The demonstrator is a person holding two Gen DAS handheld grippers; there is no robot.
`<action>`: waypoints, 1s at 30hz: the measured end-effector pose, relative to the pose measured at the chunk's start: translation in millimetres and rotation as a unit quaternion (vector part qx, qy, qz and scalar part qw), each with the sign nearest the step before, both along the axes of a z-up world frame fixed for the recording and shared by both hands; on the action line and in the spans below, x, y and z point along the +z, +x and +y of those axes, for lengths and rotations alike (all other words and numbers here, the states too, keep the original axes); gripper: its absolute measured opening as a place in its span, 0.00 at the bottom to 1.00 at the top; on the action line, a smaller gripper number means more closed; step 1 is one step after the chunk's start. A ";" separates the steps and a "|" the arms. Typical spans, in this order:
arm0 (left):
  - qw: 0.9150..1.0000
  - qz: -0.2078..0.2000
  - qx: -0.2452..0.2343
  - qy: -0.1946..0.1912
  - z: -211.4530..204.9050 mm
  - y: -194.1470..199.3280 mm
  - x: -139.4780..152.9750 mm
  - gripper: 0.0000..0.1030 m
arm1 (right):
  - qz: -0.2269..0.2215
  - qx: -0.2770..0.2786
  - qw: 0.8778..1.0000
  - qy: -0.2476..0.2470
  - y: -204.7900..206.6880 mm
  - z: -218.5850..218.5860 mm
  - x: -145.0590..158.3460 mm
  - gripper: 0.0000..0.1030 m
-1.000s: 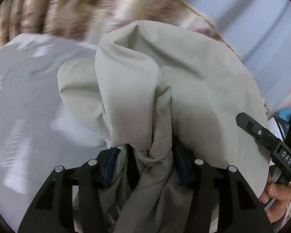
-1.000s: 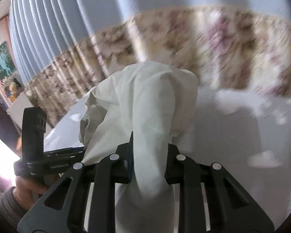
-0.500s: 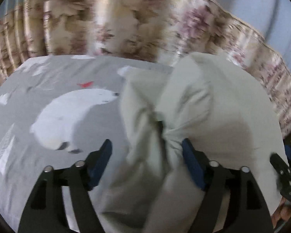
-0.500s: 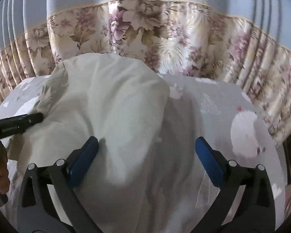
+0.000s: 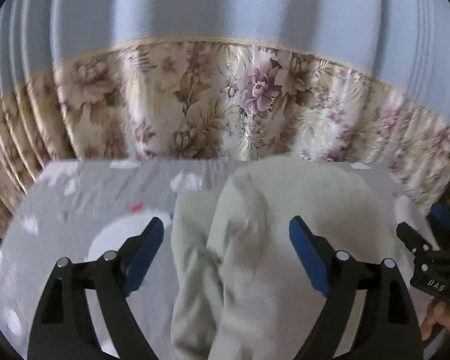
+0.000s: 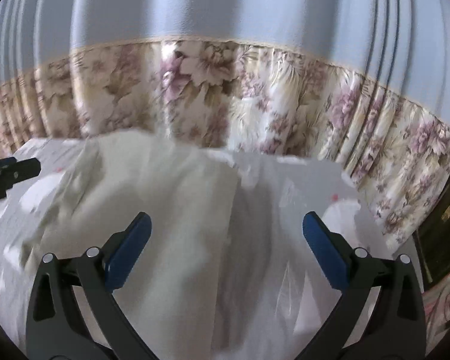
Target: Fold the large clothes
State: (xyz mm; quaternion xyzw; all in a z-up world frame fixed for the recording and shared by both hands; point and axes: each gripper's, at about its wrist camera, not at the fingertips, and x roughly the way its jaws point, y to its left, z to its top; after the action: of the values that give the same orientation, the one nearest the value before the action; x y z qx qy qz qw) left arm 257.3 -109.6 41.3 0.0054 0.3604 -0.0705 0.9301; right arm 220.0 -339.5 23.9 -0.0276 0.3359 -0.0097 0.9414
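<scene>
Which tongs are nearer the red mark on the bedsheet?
Left. The left tongs open just below-right of the red mark; the right tongs sit across the cream garment.

Pale cream garment point(image 5: 255, 240) lies bunched and rumpled on the bed.

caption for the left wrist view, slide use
Left gripper opening its blue-padded jaws over a crumpled pale beige garment lying on the grey printed bedsheet.

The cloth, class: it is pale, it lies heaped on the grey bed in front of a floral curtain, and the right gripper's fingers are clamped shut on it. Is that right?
Not quite. The right gripper is not clamped: in the right wrist view its fingers stand wide apart, clear of the cloth. The rest holds: it is pale, heaped on the grey bed before the floral curtain.
</scene>
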 end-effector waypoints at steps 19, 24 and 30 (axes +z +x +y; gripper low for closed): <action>0.995 0.093 0.005 -0.025 20.1 62.1 -88.6 0.94 | 0.084 -0.010 0.996 0.011 77.2 -11.0 -51.3 0.97; 0.996 0.060 -0.039 -0.061 44.3 -26.4 -44.9 0.95 | 0.058 0.006 0.998 0.027 -5.7 6.4 -19.3 0.97; 0.997 -0.017 -0.026 -0.064 78.0 -159.7 -9.1 0.98 | 0.037 0.001 0.999 0.034 -128.2 66.3 18.0 0.97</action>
State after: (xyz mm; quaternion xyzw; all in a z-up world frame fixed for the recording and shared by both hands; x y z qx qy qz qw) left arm 97.6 -31.6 32.2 -0.0439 0.3394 -0.1177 0.9322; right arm 91.8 -273.2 41.9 0.0040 0.3710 0.0037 0.9286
